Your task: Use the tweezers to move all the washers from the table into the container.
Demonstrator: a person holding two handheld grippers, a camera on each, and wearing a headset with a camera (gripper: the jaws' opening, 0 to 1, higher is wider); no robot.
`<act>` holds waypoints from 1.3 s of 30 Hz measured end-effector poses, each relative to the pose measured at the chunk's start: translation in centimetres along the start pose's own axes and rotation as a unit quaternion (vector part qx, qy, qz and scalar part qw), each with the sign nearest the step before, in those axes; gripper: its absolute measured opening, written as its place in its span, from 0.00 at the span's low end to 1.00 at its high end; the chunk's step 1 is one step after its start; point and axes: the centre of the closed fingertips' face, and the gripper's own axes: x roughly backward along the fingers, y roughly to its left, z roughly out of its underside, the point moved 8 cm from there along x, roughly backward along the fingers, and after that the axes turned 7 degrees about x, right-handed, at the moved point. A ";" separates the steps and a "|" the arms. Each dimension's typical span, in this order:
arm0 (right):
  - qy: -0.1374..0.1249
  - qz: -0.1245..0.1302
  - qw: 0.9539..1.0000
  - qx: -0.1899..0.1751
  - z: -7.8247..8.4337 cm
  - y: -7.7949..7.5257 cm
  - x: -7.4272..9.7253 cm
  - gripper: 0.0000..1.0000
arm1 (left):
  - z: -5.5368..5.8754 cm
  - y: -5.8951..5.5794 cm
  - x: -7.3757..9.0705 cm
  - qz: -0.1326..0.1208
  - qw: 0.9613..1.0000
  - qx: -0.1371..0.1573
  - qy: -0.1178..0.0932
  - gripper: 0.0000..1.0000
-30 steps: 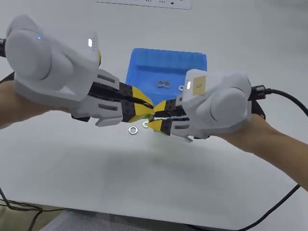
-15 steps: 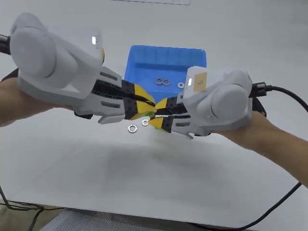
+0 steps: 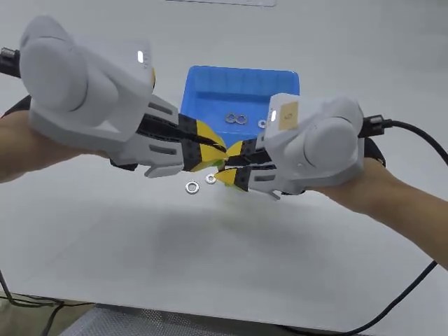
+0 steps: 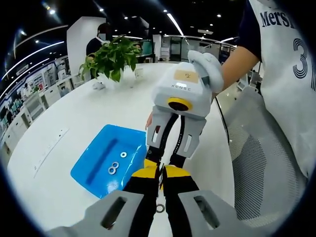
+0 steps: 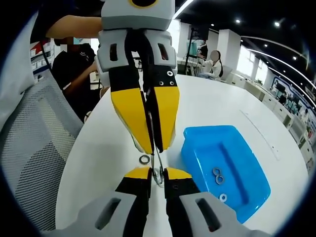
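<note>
Sharing tweezers: my left gripper clamps one end, my right gripper pinches the other, likely steadying them; two washers wait on table beside container.

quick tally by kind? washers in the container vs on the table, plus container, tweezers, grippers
blue container: 1
washers inside it: 3
washers outside it: 2
tweezers: 1
grippers: 2 (left gripper, right gripper)
total: 9
</note>
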 end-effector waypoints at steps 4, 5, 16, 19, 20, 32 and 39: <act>-0.002 -0.002 1.000 -0.023 0.1 -0.2 0.1 0.11 | -0.1 0.1 -0.2 0.001 1.000 0.003 -0.002 0.06; -0.002 -0.003 1.000 -0.022 0.2 -0.2 0.1 0.10 | -0.2 0.1 -0.2 0.001 1.000 0.004 -0.003 0.07; 0.007 -0.008 1.000 -0.015 -0.3 0.4 0.2 0.10 | -0.5 -0.2 -0.2 0.010 1.000 0.007 0.006 0.07; 0.004 -0.006 1.000 -0.014 -0.7 0.5 0.5 0.10 | -0.8 -0.5 0.2 0.009 1.000 0.003 0.003 0.07; 0.001 -0.002 1.000 -0.015 -1.0 0.4 0.8 0.10 | -1.1 -0.5 0.5 0.007 1.000 0.006 -0.006 0.07; -0.012 0.014 1.000 0.008 -3.5 0.1 2.7 0.10 | -3.6 -1.3 2.6 -0.012 1.000 -0.024 -0.009 0.06; -0.012 0.019 0.999 0.027 -4.7 -0.5 3.6 0.10 | -4.5 -1.1 3.5 -0.025 0.999 -0.034 -0.020 0.06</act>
